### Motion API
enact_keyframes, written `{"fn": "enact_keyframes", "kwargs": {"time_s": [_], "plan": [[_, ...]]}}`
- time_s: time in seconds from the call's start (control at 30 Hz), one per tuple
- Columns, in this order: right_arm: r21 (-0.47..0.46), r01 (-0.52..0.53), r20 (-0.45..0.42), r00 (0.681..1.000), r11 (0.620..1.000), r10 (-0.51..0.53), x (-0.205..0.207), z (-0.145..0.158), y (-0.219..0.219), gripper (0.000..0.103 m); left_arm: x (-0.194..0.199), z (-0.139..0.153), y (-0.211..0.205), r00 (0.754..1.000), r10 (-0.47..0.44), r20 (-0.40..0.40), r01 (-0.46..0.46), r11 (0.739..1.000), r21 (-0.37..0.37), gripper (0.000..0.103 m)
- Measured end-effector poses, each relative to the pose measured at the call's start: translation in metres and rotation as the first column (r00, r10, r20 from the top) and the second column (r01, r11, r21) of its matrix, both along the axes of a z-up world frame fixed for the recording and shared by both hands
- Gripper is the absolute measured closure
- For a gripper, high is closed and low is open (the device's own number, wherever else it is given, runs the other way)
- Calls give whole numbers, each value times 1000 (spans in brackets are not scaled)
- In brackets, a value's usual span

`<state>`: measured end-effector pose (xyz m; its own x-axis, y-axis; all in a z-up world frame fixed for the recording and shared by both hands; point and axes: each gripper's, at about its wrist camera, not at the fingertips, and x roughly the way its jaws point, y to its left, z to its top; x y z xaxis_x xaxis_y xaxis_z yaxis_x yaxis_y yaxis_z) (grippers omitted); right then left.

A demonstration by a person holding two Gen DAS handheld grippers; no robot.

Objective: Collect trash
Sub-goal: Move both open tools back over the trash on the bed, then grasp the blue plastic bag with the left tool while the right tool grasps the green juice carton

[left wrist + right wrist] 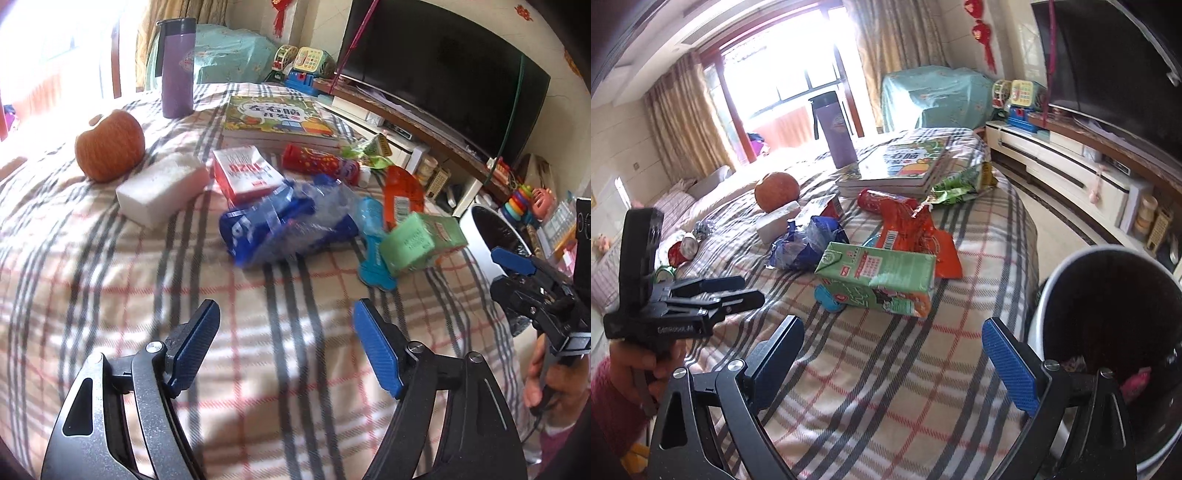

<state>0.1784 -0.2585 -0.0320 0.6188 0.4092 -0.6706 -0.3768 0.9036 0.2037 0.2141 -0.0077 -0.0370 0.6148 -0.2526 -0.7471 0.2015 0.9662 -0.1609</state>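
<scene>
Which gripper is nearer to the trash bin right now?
Right. The right gripper hangs open beside the trash bin, one finger at its rim. The left gripper is open over the plaid blanket, farther from it.

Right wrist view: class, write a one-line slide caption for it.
Open right claw hovers over a plaid blanket, facing a green carton and wrappers, bin at right.

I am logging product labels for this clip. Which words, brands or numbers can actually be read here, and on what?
"左右脑": title on the top children's book.
"GenRobot.AI": body of the left tool, faint.
Red and white box: large red print, blurred.
Green drink carton: print too small.
Orange wrapper: barcode only.
Blue wrapper: white letters crumpled, unreadable.
</scene>
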Motion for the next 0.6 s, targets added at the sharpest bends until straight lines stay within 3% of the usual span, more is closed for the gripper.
{"fn": "enact_keyframes", "kwargs": {"time_s": [0.3,0.53,0.6], "plan": [[-65,-107,12,994,992,108,30,-2,17,5,46,9,2,990,-95,104,83,990,113,17],[-69,-162,-21,987,984,161,48,-13,27,5,61,-8,-13,984,-168,61,158,976,150,17],[-64,-162,-19,987,985,161,48,-14,26,7,61,-13,-17,981,-187,45,178,971,161,25]]}}
